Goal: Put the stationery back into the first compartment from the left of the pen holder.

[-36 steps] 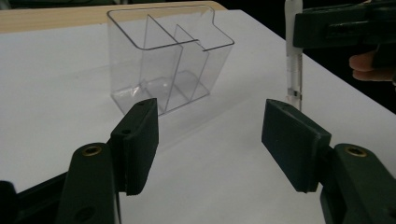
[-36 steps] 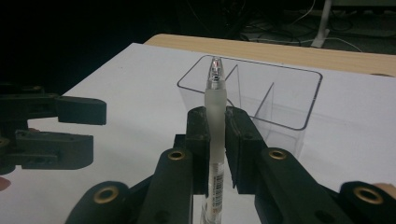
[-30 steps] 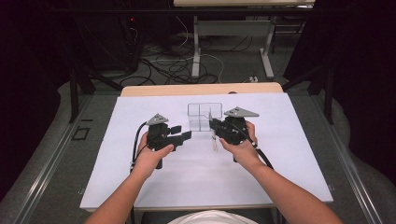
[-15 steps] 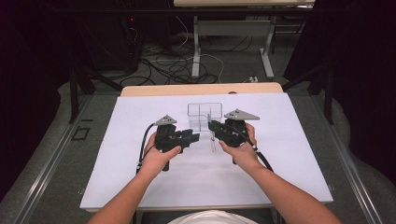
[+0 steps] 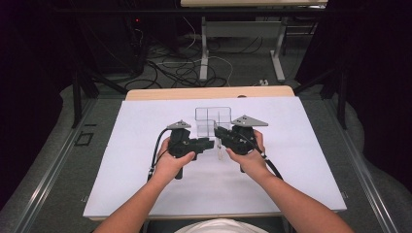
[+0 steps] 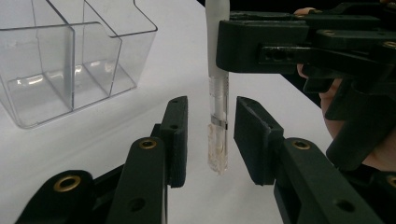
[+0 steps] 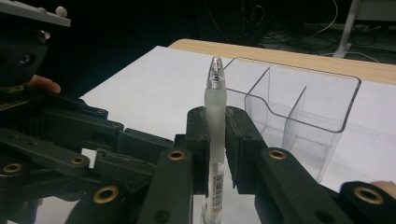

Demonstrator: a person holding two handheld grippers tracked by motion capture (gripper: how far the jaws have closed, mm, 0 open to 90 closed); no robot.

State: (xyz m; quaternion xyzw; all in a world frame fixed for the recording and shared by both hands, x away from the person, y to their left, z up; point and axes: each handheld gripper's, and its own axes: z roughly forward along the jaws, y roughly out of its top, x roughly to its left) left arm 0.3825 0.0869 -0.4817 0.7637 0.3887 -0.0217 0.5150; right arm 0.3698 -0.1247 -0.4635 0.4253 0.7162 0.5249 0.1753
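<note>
right claw (image 7: 215,135): clamped on pen (image 7: 215,121), upright, near counter (image 5: 145,194) centre | left claw (image 6: 210,130): wide, straddling pen's lower end, likely for handover | clear organizer (image 5: 213,121): just behind

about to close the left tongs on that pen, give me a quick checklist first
1. Right tongs clamped on the pen: ok.
2. Left tongs open: ok.
3. Pen's lower end between the left fingers, a gap on each side: ok.
4. Pen upright: ok, roughly vertical in the left gripper view.
5. Clear organizer apart from both tongs: ok.
6. Pen tip off the white table cover: cannot tell.
</note>
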